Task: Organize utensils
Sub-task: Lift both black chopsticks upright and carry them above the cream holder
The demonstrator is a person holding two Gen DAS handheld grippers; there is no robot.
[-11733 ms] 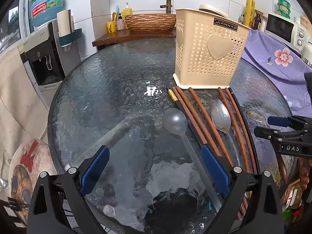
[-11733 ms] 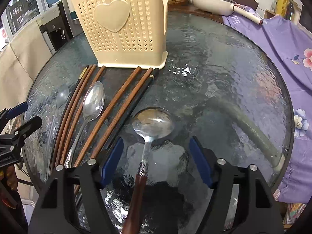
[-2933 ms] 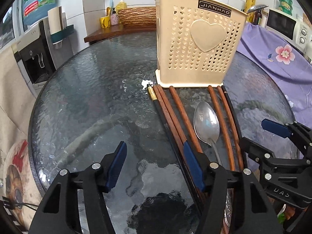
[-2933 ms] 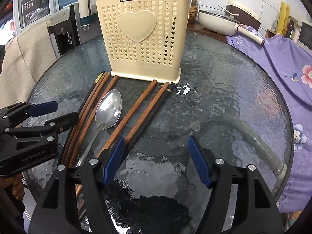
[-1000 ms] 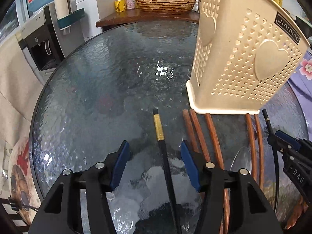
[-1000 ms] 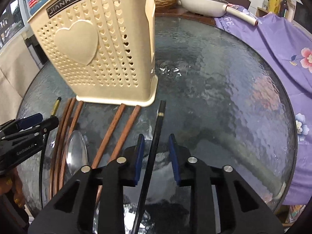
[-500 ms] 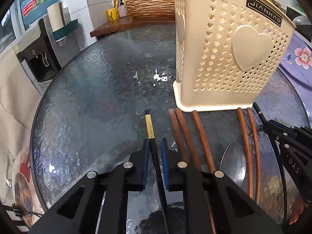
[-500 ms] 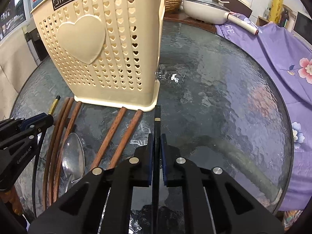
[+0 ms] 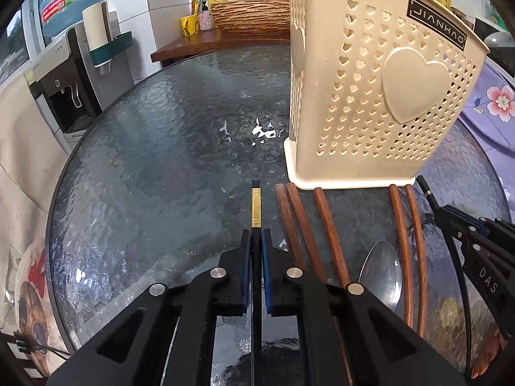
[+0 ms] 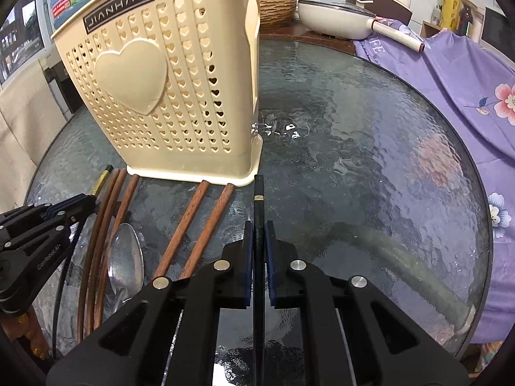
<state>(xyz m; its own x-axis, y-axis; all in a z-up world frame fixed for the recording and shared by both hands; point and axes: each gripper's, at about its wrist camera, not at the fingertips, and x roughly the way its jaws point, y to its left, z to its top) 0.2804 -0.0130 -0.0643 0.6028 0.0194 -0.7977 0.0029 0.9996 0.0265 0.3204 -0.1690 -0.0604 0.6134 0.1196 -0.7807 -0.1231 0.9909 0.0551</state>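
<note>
Chopsticks [image 9: 256, 204] [image 10: 258, 193] — one pinched in each tool [image 9: 256, 247] [image 10: 258, 241], beside the holder [image 9: 370, 96] — thin grip, either could swivel and slip.

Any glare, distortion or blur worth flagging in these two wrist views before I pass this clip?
Left wrist view: a blown-out white glare patch on the glass table beside the cream basket; fisheye bows the table rim; dark corner vignette. Right wrist view: smaller glare specks by the basket's base, same bowing; the textured glass smears reflections. Both views sharp, without motion blur.
</note>
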